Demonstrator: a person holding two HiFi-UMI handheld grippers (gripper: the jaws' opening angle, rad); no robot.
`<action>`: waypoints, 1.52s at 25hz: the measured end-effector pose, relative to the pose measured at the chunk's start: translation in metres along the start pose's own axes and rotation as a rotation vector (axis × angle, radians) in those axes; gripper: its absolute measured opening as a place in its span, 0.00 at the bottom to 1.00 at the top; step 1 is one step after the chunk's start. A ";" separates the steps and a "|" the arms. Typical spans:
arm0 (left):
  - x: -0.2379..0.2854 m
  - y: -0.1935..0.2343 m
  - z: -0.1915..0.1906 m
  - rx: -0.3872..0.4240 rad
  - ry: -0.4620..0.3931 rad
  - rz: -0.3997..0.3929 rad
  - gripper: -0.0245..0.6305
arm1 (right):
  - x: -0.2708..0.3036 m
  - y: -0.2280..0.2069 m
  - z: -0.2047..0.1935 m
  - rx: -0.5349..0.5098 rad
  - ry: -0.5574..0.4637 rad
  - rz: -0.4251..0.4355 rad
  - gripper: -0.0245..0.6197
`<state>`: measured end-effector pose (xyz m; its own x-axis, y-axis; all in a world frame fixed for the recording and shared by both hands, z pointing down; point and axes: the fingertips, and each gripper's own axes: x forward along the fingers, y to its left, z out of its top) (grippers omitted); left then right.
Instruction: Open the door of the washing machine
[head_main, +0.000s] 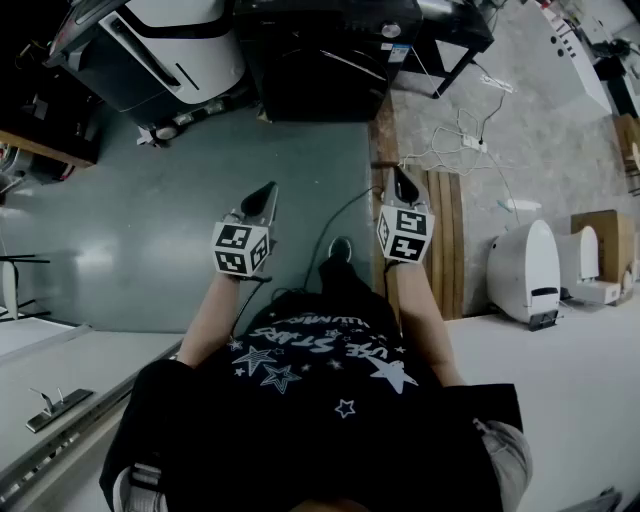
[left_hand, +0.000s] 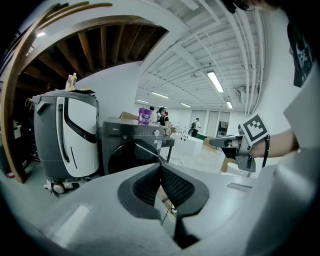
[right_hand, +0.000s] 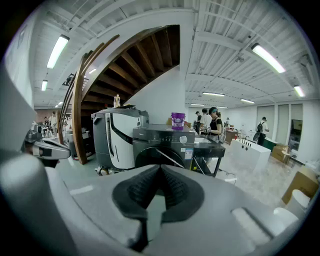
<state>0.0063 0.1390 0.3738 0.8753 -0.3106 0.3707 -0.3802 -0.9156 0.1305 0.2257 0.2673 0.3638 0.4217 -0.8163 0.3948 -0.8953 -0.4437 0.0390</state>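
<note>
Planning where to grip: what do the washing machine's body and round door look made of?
Washing machine body: probably painted sheet metal, dark grey and satin, given flat panels with soft highlights. Round door: dark tinted glass or glossy plastic, hard to tell which; a bright streak shows across it.

Washing machine (right_hand: 159, 145): dark casing, smooth, slight sheen. Fingers (right_hand: 179, 189): black, matt, ribbed. Floor (head_main: 150, 230) before machine: smooth, grey-green, dull gloss.

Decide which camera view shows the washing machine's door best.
The right gripper view: the washing machine door faces the camera, near centre, well lit. The left gripper view shows it darker, off to the left. The head view shows only the washing machine from above, not the door.
</note>
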 end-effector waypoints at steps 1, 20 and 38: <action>-0.003 -0.002 -0.001 -0.006 0.000 -0.003 0.05 | -0.003 0.001 -0.001 0.000 0.002 -0.001 0.04; 0.061 -0.009 -0.004 -0.036 0.055 0.004 0.05 | 0.043 -0.048 -0.003 0.083 0.021 0.012 0.04; 0.111 0.024 0.042 -0.052 0.018 0.189 0.05 | 0.120 -0.083 -0.003 0.170 0.083 0.248 0.51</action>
<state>0.1066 0.0721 0.3792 0.7818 -0.4706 0.4092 -0.5525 -0.8269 0.1048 0.3500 0.2073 0.4109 0.1739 -0.8774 0.4471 -0.9298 -0.2959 -0.2190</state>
